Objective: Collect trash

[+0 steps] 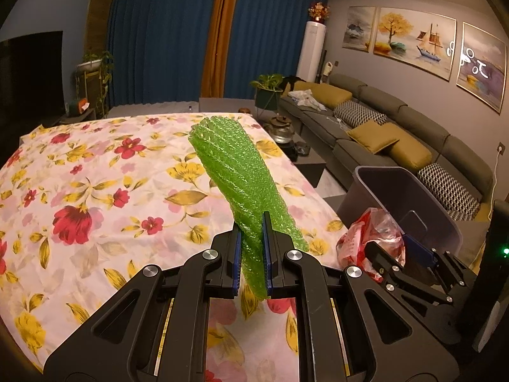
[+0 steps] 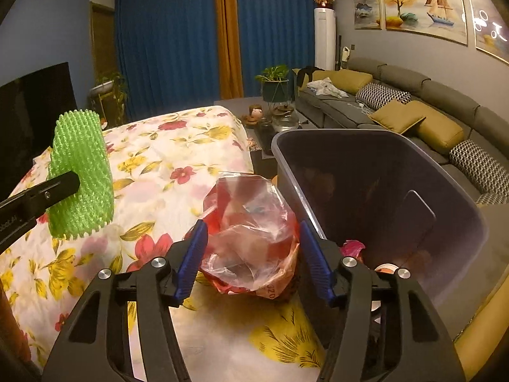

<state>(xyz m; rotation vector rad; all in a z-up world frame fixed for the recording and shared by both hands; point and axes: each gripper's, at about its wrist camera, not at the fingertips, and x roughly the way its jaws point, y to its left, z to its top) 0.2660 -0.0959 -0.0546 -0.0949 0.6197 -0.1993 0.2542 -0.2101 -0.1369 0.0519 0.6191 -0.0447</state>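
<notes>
Left gripper (image 1: 253, 248) closed on the green foam net (image 1: 235, 172), pinched at its low end; net's long axis runs up and away toward upper middle of the left wrist frame, free end in the air over the floral cloth (image 1: 95, 175)

Right gripper (image 2: 251, 254) part open, the crumpled plastic bag (image 2: 248, 222) between its jaws; the pads stand just beside the bag on both sides, no squeeze visible, so bag looks not yet gripped. Bag sits on the cloth at the table's right edge, touching or nearly touching the bin (image 2: 445, 191) wall

Key relation: bin is right of both grippers, mouth open and tilted toward the cameras, some trash already at the bottom. Right gripper is nearer, its right finger just beside the bin rim. The left one must cross rightward over the bag and the right gripper (image 1: 404, 254) to reach the bin (image 1: 397, 191)

Room: cloth left of the bag is bare, air above the bin is free. Risks, as I judge: right finger catching the rim, the two grippers crowding at the table edge, the springy net slipping
</notes>
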